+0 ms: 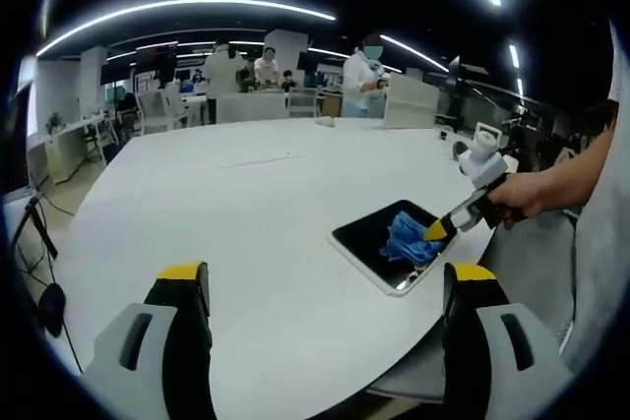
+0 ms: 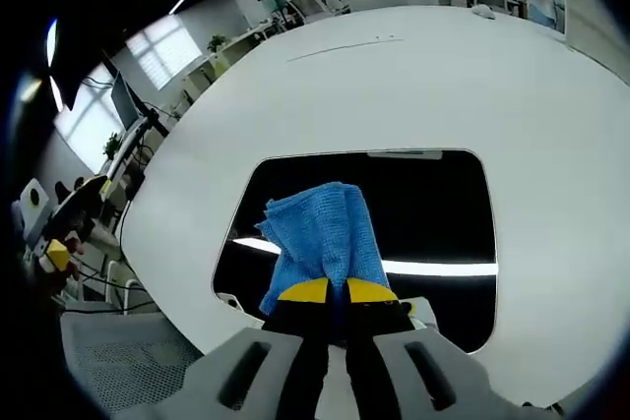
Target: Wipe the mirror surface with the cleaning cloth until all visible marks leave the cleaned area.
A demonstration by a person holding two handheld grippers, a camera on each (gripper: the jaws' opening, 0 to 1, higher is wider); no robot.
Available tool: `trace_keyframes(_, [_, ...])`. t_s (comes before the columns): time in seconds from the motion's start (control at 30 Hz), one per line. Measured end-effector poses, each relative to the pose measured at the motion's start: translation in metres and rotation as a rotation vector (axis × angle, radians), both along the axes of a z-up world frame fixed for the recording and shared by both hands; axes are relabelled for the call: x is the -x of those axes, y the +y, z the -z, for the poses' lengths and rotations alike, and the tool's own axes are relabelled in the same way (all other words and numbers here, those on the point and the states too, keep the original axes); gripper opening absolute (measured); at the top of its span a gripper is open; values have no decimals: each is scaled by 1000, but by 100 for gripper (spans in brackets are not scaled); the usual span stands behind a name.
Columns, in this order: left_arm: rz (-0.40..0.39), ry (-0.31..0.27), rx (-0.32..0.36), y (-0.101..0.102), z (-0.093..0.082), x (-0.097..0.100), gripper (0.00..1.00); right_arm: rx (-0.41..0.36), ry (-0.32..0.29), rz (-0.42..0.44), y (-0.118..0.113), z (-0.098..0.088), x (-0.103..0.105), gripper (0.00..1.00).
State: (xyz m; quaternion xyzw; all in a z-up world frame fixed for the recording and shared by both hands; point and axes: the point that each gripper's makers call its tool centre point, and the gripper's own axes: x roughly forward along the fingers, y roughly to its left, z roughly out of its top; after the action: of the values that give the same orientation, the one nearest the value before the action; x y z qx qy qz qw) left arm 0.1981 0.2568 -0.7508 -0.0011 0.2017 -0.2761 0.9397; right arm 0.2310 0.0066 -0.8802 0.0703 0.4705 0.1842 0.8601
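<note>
Mirror [image 2: 433, 213] | cloth [image 2: 325, 233] covers centre | right gripper [image 2: 337, 292] pinching cloth

In the right gripper view, the cloth [image 2: 325, 238] covers the middle of the mirror [image 2: 433, 209], and the right tool [image 2: 337, 292] hides the cloth's near end and part of the mirror's near edge. In the left gripper view, the cloth and the right tool's tip cover part of the mirror's surface, so any marks beneath cannot be judged. The left tool [image 1: 325, 287] is cut off by the bottom edge. The people at the far desks are too small to make out.
</note>
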Motion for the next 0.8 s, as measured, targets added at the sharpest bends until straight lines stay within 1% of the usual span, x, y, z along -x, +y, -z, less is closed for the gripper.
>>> trace_keyframes(0.2, [4, 6, -1, 1, 3, -1, 99, -7, 2, 6, 0, 0, 4, 0])
trace_keyframes(0.37, [2, 8, 6, -1, 2, -2, 99, -15, 16, 13, -1, 1, 8, 0])
trace_keyframes(0.53, [25, 12, 1, -5, 3, 1, 99, -10, 18, 11, 0, 1, 14, 0])
trace_keyframes(0.73, [19, 12, 7, -2, 2, -3, 99, -15, 31, 20, 0, 1, 18, 0])
trace_keyframes(0.8, [23, 10, 4, -2, 1, -3, 99, -19, 34, 22, 0, 1, 22, 0])
